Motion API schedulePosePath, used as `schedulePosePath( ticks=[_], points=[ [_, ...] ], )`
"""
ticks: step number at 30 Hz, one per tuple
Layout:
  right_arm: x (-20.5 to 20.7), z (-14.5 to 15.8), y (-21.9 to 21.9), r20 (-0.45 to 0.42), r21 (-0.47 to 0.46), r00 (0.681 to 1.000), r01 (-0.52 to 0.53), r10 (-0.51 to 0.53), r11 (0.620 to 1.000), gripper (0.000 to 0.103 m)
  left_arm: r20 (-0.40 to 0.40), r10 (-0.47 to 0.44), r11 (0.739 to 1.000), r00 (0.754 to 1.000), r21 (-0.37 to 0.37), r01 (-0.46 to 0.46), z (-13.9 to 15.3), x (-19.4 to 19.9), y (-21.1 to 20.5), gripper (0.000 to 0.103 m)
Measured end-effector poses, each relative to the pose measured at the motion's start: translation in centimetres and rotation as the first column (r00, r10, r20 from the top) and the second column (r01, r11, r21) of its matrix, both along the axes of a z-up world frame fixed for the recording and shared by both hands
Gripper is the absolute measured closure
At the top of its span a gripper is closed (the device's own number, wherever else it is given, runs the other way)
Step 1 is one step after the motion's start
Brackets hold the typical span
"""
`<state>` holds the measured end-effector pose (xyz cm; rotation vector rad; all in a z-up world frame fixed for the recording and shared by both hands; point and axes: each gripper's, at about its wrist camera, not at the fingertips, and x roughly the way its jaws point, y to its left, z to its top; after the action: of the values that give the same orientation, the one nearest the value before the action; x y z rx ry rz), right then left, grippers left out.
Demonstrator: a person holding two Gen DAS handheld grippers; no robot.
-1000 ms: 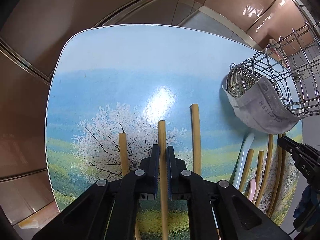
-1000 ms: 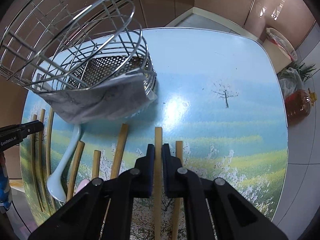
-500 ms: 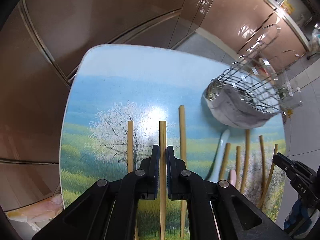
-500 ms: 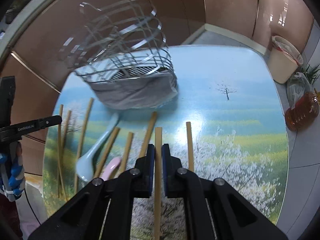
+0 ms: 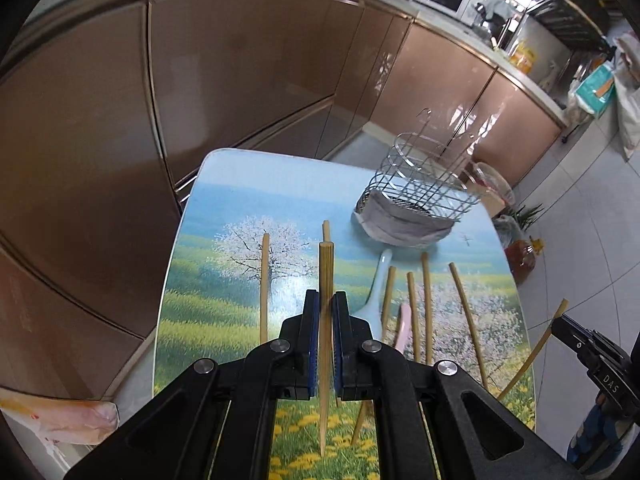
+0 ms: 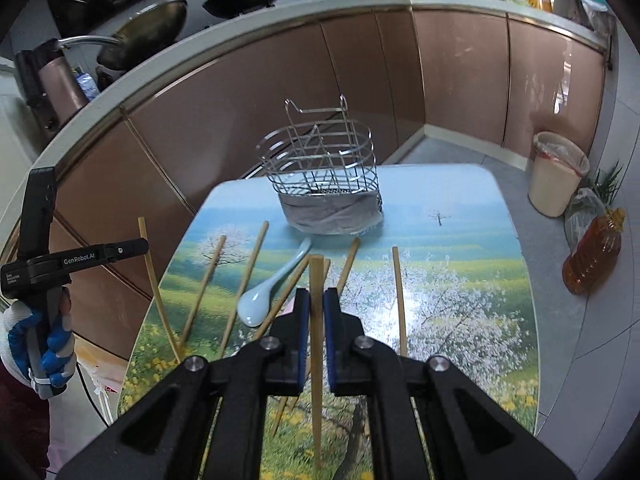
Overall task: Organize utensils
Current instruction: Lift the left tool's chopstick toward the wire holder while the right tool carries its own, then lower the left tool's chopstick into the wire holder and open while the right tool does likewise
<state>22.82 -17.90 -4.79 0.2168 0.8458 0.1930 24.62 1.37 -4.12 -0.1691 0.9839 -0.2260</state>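
Left gripper (image 5: 326,300) clamped on bamboo chopstick (image 5: 325,272): long axis along fingers, blunt end forward, held above table (image 5: 240,184). Wire utensil basket (image 5: 416,184) upright at far end. Right gripper (image 6: 316,298) pinching second chopstick (image 6: 316,280), blunt end toward basket. Loose chopsticks, pale blue spoon (image 6: 260,300) flat on table.

Glossy brown cabinets (image 6: 460,76), grey tiled floor (image 5: 592,216), landscape-printed table (image 6: 460,280).

Left tongs (image 5: 326,300) clamped on chopstick (image 5: 325,268), raised above table (image 5: 224,280); wire basket (image 5: 420,184) beyond.
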Motion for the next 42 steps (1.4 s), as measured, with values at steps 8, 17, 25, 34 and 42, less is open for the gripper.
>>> schedulePosePath(
  ticks=[8,17,25,34,42],
  points=[
    [-4.6,4.7,0.5,0.118,-0.003,0.993,0.014,-0.013,1.000,0.097,0.107,0.015,1.000,0.994,-0.007,-0.014,4.4,-4.0,0.8,0.097],
    [-4.6,10.5,1.3,0.221,-0.028,0.975,0.014,-0.007,1.000,0.097,0.204,0.043,0.998,0.978,-0.050,-0.033,10.1,-4.3,1.9,0.097],
    [0.0,16.8,1.0,0.306,-0.051,0.952,0.033,-0.016,0.998,0.097,0.280,0.042,0.994,0.959,-0.109,-0.011,15.4,-0.3,0.3,0.098],
    [7.7,20.3,-0.5,0.363,-0.065,0.931,0.060,-0.032,0.996,0.097,0.361,0.037,0.990,0.932,-0.141,0.016,18.9,7.2,-3.6,0.098],
    [14.7,17.1,-1.6,0.356,-0.067,0.933,0.067,-0.039,0.995,0.097,0.376,0.037,0.992,0.926,-0.126,0.011,15.6,13.3,-7.0,0.098]
  ],
)
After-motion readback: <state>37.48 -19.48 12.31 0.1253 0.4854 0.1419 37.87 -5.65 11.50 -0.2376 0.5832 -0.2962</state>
